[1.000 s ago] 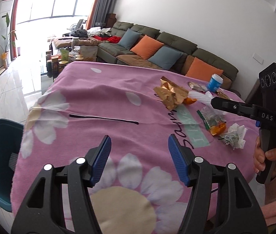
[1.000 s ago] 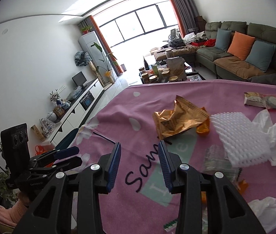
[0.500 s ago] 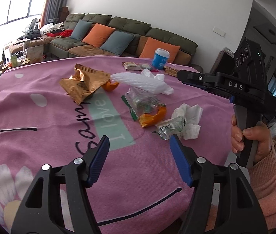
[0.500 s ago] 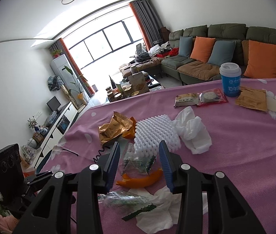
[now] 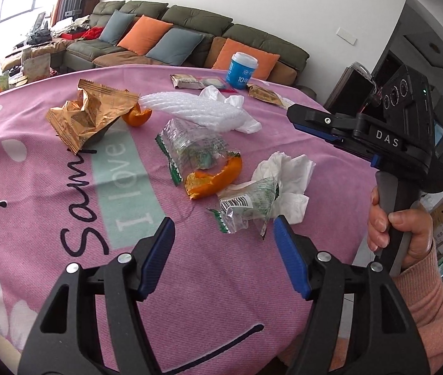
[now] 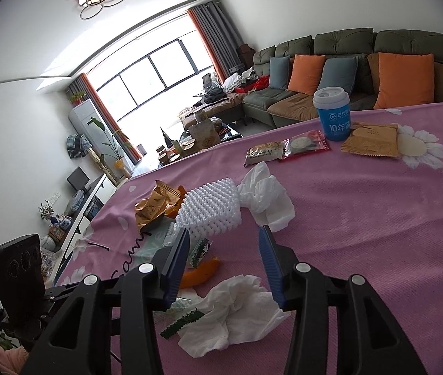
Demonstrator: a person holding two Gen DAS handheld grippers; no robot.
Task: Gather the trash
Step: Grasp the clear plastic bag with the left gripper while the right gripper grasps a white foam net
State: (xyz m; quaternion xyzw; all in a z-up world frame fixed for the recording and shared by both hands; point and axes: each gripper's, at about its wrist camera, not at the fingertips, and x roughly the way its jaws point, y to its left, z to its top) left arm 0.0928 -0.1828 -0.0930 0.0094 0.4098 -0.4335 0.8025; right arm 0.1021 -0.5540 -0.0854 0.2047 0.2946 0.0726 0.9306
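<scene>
Trash (image 5: 246,200) lies just ahead of spread, empty left tongs (image 5: 223,234); right tongs (image 6: 224,243) apparently widening.

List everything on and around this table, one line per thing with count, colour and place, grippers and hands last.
tablecloth: one, pink with daisies and lettering, covers the table
snack bag: one, gold, crumpled, far left of the litter
orange peel: two pieces, orange, one mid-pile, one beside the snack bag
foam net: one, white, behind the pile
clear wrappers: two, clear with green print, mid-pile
tissues: two wads, white, one by the near wrapper, one behind the foam net
cup: one, blue with white lid, far edge
sealed snack packets: three, brown and red, beside the cup
sofa: one, green, orange and blue cushions, behind the table
left gripper: open, empty
right gripper: jaws just opening, empty
right hand: pink sleeve, on the handle
</scene>
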